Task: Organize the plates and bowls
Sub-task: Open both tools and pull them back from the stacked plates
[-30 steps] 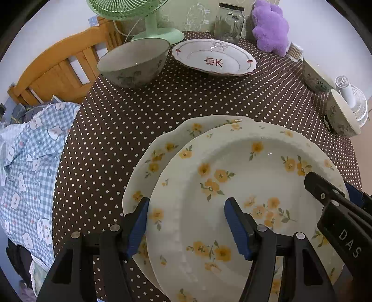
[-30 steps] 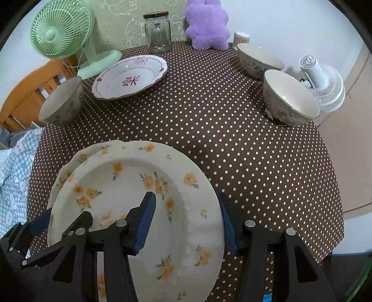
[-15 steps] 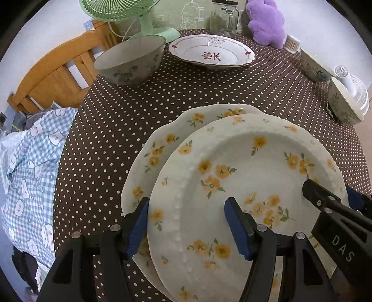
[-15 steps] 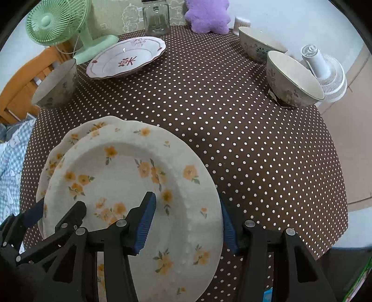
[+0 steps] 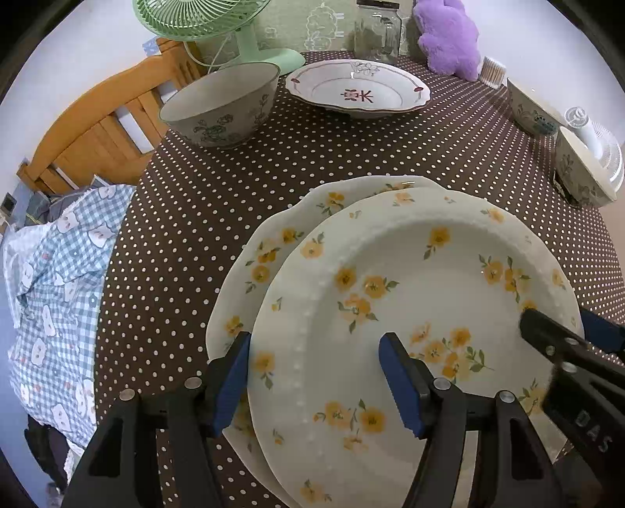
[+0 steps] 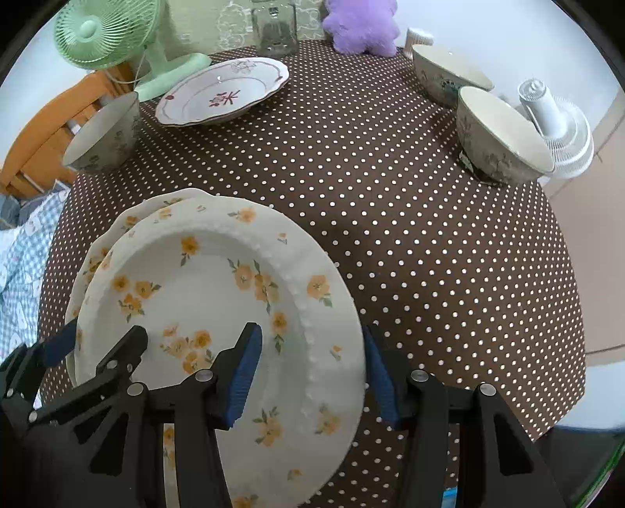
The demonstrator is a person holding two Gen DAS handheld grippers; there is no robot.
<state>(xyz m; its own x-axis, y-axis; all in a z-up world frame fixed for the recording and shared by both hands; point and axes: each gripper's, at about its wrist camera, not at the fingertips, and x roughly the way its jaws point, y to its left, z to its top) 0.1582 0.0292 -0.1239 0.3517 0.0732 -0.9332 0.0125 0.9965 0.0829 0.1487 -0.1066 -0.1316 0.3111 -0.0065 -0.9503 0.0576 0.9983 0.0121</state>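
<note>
You are setting the top plate (image 5: 410, 281) onto the lower plate (image 5: 273, 250): left tongs (image 5: 312, 375) are opening astride its rim, right tongs (image 6: 308, 371) stand apart astride the opposite rim, so next draw both clear.

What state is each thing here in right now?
Lower flowered plate, flat on the table.
Top flowered plate, stacked off-centre on it.
Red-patterned plate, upright, empty.
Bowl by the fan, upright, empty.
Two right-hand bowls, empty.
Glass jar, lid on.
Left gripper, jaws opening, top plate's rim between them.
Right gripper, open, astride the opposite rim.
</note>
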